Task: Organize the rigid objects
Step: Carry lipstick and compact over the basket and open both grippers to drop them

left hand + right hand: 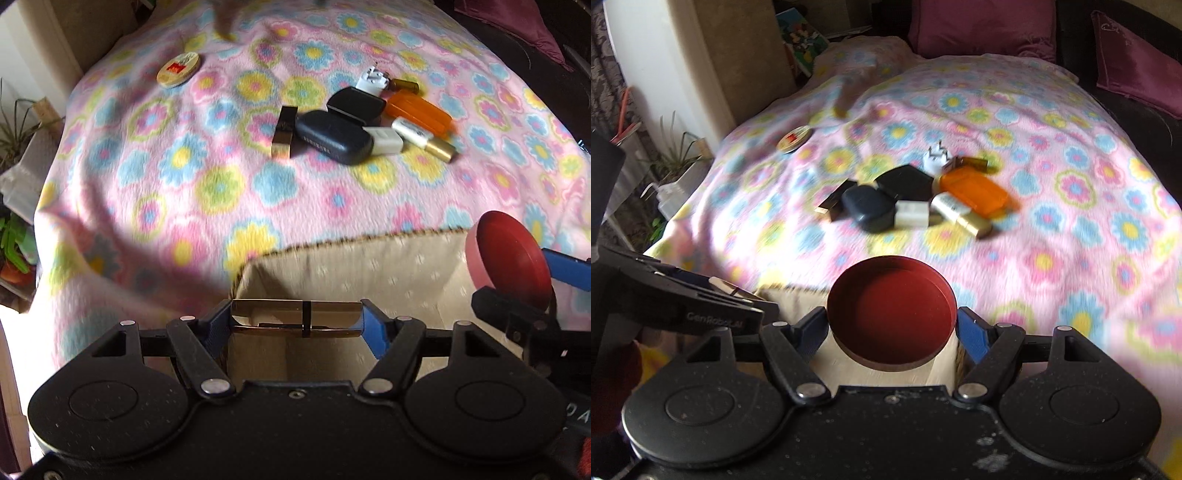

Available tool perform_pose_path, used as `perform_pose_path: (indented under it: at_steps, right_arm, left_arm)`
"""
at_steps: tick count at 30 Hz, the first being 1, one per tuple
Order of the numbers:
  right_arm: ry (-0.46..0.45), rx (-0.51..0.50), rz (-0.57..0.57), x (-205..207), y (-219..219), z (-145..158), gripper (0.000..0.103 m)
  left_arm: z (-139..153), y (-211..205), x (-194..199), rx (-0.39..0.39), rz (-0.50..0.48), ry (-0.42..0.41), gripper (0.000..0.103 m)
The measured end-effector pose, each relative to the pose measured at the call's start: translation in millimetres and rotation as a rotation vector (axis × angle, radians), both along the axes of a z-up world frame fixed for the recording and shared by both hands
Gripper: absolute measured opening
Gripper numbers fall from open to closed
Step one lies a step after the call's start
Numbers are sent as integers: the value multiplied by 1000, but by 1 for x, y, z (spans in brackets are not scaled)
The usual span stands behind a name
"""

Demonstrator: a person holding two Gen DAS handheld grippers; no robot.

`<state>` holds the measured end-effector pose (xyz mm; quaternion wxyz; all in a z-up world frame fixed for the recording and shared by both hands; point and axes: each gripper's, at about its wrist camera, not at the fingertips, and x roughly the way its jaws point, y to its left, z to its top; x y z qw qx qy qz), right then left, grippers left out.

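Note:
My left gripper (297,319) is shut on a shiny metallic oblong case (332,310), held crosswise between its blue fingers above a cream-lined fabric basket (369,269). To its right, my right gripper (524,284) grips a round red tin (513,254). In the right wrist view the red tin (890,306) fills the jaws of my right gripper (892,321), open side towards the camera, over the basket (798,295). The left gripper (713,295) shows at the left. A pile lies further back: navy case (334,136), black case (356,105), orange case (419,110), gold lipstick (284,131).
Everything lies on a flowered pink blanket (184,177). A round cream tin (179,69) sits apart at the far left. The pile also holds a white plug (371,79), an amber bottle (404,85) and a gold-capped tube (424,138). Plants (14,243) stand left; purple cushions (982,26) lie behind.

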<state>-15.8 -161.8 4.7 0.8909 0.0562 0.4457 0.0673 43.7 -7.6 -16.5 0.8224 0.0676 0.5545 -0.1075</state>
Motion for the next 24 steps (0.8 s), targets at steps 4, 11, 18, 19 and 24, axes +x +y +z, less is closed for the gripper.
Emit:
perform_pose_path:
  at_steps: [4, 11, 18, 19, 24]
  right_arm:
    - [-16, -30, 11, -29, 11, 8, 75]
    - [-25, -53, 9, -62, 17, 15, 75]
    - [23, -55, 4, -54, 17, 2, 75]
    - [29, -49, 1, -53, 16, 1, 75]
    - [40, -57, -3, -53, 17, -1, 75]
  left_arm:
    - [4, 2, -25, -13, 6, -2, 66]
    - [6, 7, -50, -35, 37, -3, 66]
    - [-10, 4, -48, 10, 62, 8, 66]
    - [-11, 5, -48, 3, 64, 14, 66]
    - [-13, 4, -49, 7, 68, 16, 66]
